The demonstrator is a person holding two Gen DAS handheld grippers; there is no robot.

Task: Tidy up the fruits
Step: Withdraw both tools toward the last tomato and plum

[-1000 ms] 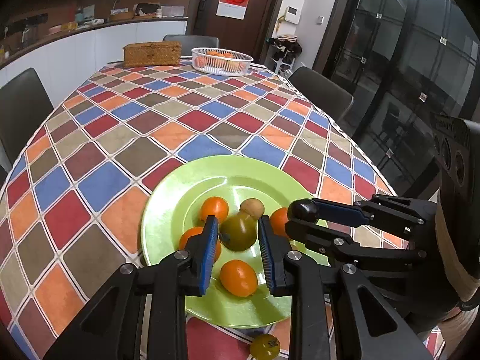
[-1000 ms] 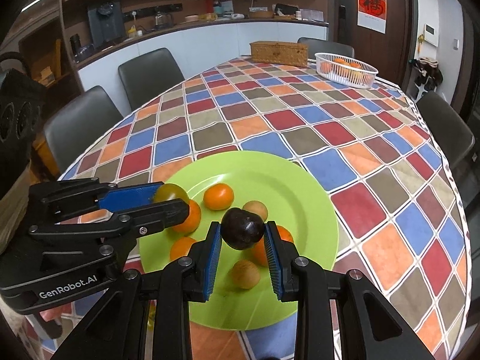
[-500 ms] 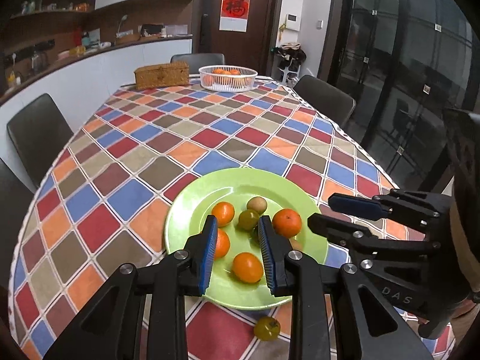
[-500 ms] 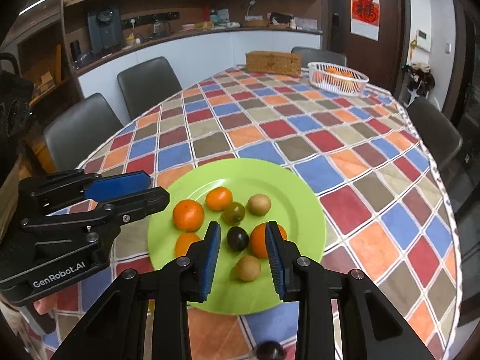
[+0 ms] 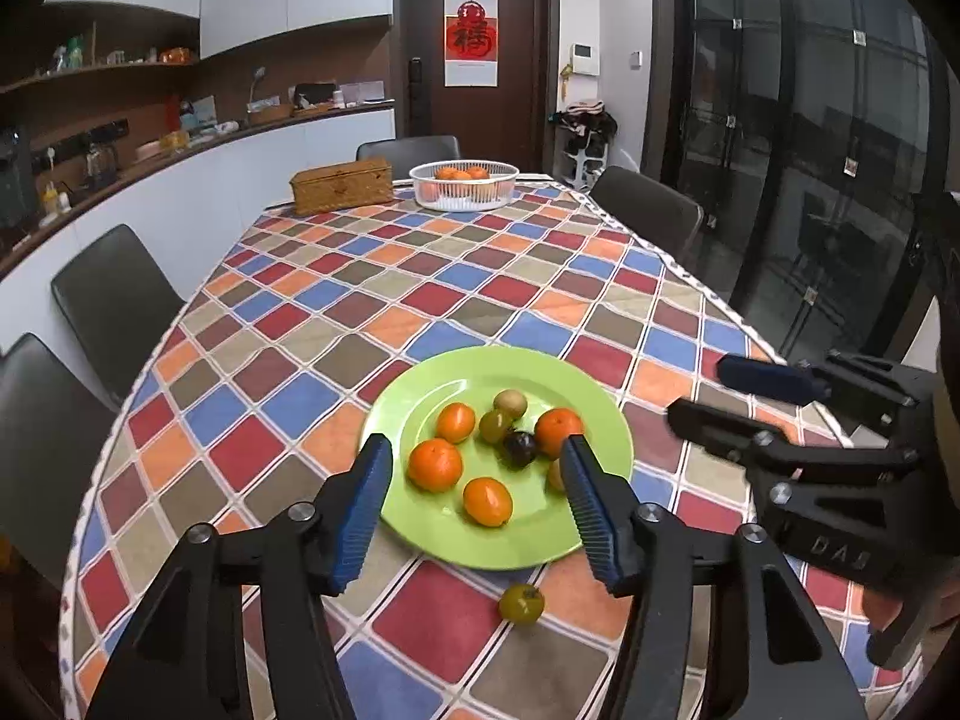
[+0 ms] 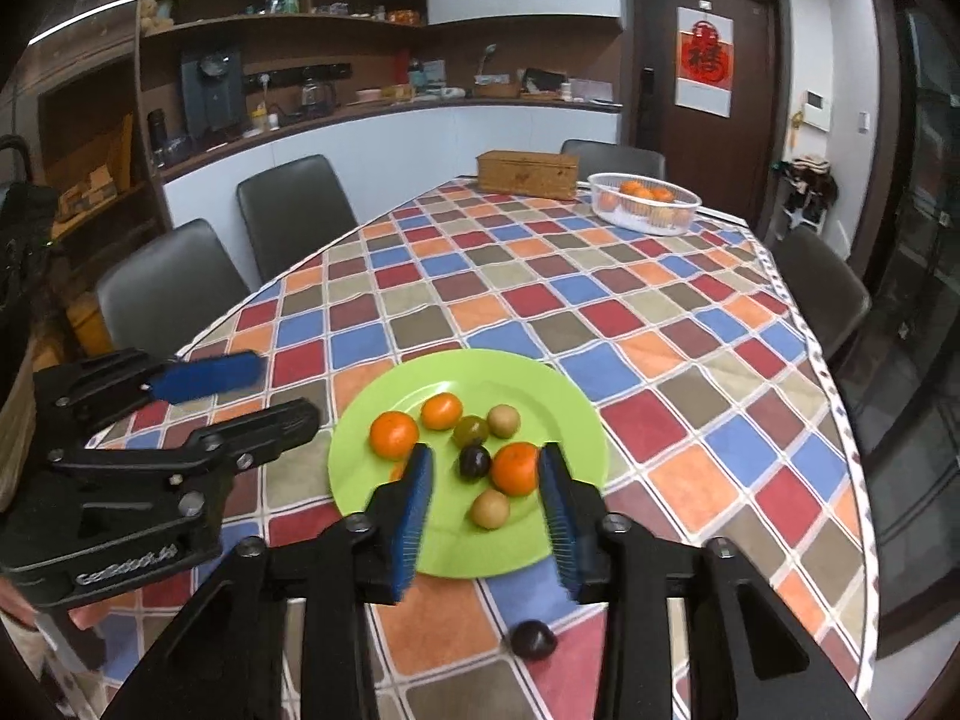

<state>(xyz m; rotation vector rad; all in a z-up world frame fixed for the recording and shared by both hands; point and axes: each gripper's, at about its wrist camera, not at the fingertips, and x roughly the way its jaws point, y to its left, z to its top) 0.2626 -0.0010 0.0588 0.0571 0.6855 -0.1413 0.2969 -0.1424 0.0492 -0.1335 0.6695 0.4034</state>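
Note:
A green plate (image 5: 420, 516) (image 6: 540, 552) holds several fruits: oranges (image 5: 435, 464) (image 6: 516, 468), a green fruit (image 5: 495, 425) (image 6: 470, 429), a dark plum (image 5: 519, 448) (image 6: 475, 461) and brownish ones (image 6: 490, 509). A green fruit (image 5: 522, 603) lies on the cloth in front of the plate in the left wrist view. A dark plum (image 6: 533, 639) lies on the cloth in the right wrist view. My left gripper (image 5: 477, 483) is open and empty, above the plate's near side. My right gripper (image 6: 486, 492) is open and empty, also above the near side.
The table has a checked cloth (image 5: 432, 300). At its far end stand a white basket of oranges (image 5: 463, 183) (image 6: 645, 203) and a wicker box (image 5: 341, 185) (image 6: 528, 173). Dark chairs (image 5: 114, 306) (image 6: 288, 210) stand around the table.
Both grippers let go of their fruit, a green one on the left and the dark plum on the right, onto the plate. They then pulled back, rose and opened wider.

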